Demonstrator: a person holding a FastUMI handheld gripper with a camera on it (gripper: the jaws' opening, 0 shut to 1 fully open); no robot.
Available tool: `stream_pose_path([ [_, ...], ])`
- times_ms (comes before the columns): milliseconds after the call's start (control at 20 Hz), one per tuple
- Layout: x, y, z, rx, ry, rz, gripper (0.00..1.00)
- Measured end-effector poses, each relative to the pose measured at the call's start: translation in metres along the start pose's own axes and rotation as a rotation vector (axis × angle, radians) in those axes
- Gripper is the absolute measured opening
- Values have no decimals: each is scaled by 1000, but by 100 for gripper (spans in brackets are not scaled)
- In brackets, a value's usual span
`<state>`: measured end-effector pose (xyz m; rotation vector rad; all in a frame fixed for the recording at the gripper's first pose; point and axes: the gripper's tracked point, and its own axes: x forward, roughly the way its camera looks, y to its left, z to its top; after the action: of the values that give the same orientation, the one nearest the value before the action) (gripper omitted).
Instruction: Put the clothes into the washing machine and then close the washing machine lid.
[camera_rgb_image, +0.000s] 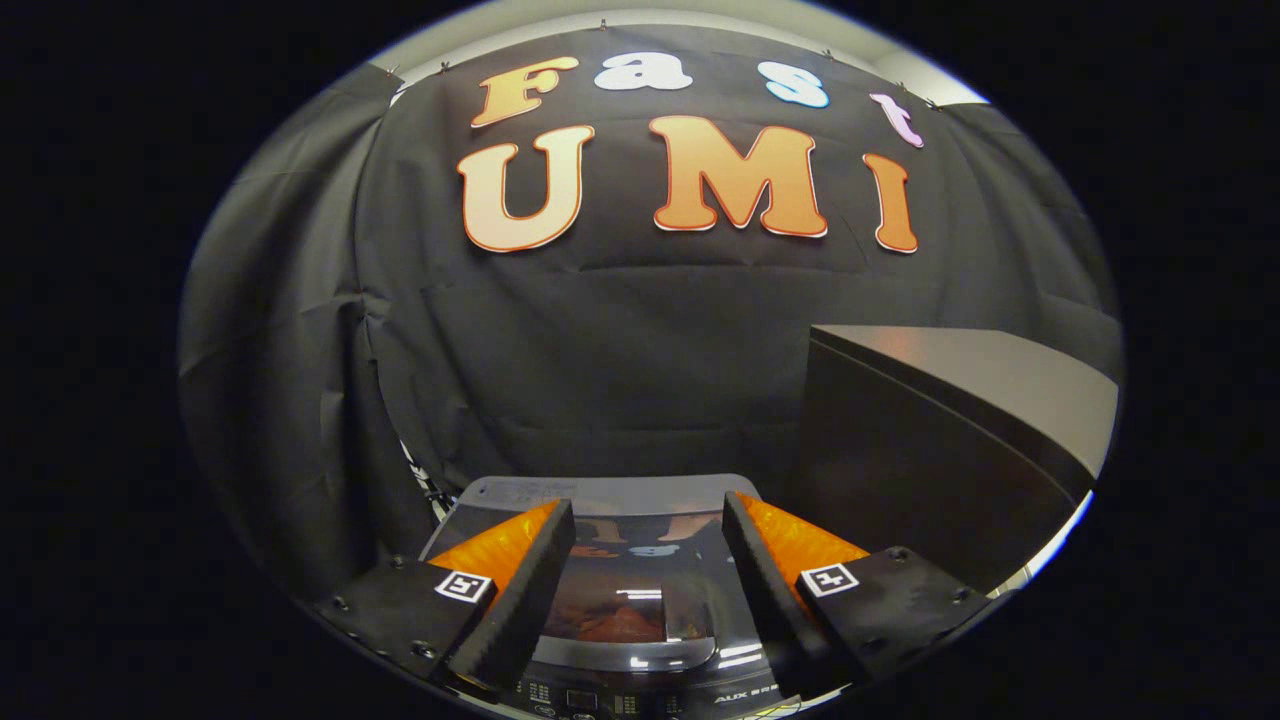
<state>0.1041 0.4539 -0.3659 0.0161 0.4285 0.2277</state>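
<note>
Black cloth wall (620, 340) is being faced; washing machine (640, 600), glossy lid (640, 570) shut, is being overhung lengthwise by wide-open, empty gripper (648, 525) jaws.

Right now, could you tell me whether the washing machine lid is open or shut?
Shut: the washing machine lid lies flat, its glossy surface reflecting the booth wall, seen between the fingers of the open, empty hand-held gripper.

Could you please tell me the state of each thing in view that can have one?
gripper: open, fingers spread apart with nothing between them, held above the washing machine.
washing machine lid: appears closed, lying flat and glossy below the fingers.
washing machine: upright, control panel at its near edge; whether it is running cannot be told.
dark box: standing to the right of the machine, top closed.
</note>
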Motion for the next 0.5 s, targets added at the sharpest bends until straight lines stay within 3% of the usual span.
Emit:
stream_pose_path([
  [500,-54,5,91,29,-111,21,97],
])
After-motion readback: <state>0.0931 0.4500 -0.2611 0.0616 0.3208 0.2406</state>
